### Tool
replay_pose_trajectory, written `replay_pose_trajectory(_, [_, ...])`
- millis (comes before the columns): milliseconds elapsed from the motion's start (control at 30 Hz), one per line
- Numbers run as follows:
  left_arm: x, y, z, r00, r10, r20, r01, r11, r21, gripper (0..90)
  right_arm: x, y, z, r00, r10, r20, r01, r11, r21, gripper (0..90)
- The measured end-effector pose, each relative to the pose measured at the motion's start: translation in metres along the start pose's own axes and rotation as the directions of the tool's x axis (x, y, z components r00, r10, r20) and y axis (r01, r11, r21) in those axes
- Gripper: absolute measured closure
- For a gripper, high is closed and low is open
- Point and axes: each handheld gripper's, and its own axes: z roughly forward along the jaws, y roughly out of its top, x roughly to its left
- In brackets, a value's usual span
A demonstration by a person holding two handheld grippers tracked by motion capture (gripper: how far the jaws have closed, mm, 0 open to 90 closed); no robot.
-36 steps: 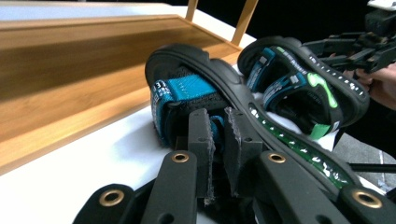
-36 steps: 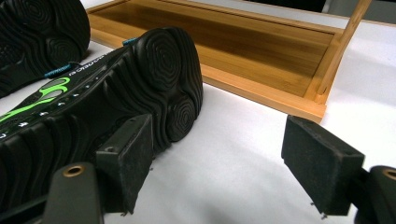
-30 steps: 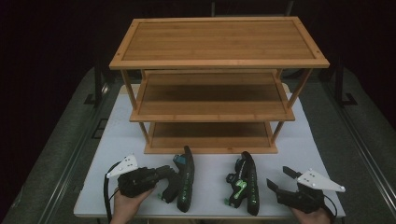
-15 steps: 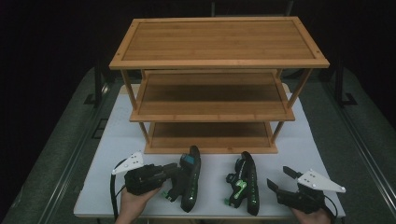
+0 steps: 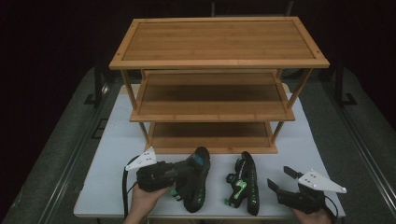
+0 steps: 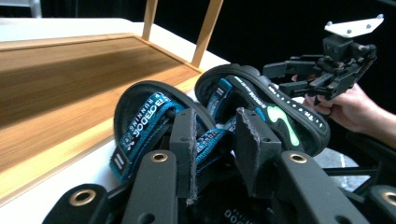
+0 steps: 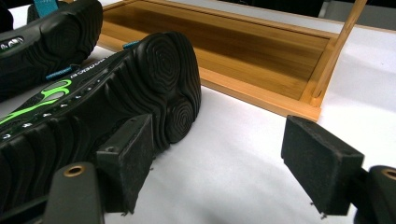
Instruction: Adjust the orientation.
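Two black sandals lie on the white table (image 5: 116, 144) in front of a bamboo rack. The left sandal (image 5: 197, 186), with blue straps (image 6: 140, 116), is tilted on its side. My left gripper (image 5: 180, 179) is shut on a blue strap of it, which runs between the jaws in the left gripper view (image 6: 215, 140). The right sandal (image 5: 246, 184), with green marks, lies on its side with its sole (image 7: 154, 79) towards my right gripper (image 5: 281, 179). That gripper (image 7: 224, 163) stands open just right of the sandal, its left jaw close to the heel.
The three-tier bamboo rack (image 5: 219, 42) stands behind the sandals, all of its shelves bare. Its bottom shelf (image 7: 224, 42) lies just past the sandals' far ends. Dark floor surrounds the table. The right gripper (image 6: 299, 74) and its hand appear beyond the sandals in the left gripper view.
My left gripper has shifted right and forward with the left sandal, bringing it closer to the right sandal. The right gripper and right sandal have stayed put.
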Motion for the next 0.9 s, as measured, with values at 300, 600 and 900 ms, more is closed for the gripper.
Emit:
replay_pose_trajectory(300, [0.0,-0.003,0.005,0.9991,-0.019,0.038,0.021,0.9992,-0.033,64.9,0.0,0.0,-0.001,1.0,-0.002,0.001,0.002,1.0,-0.007,24.8])
replay_pose_trajectory(600, [0.005,-0.009,0.005,0.9902,-0.083,0.112,0.092,0.993,-0.074,57.6,0.0,0.001,-0.002,1.0,-0.002,0.004,0.002,1.0,-0.01,24.9])
replay_pose_trajectory(900, [0.004,-0.01,0.003,0.9894,-0.085,0.118,0.096,0.9914,-0.089,51.4,0.001,0.001,-0.002,1.0,-0.006,0.003,0.006,1.0,-0.013,24.9])
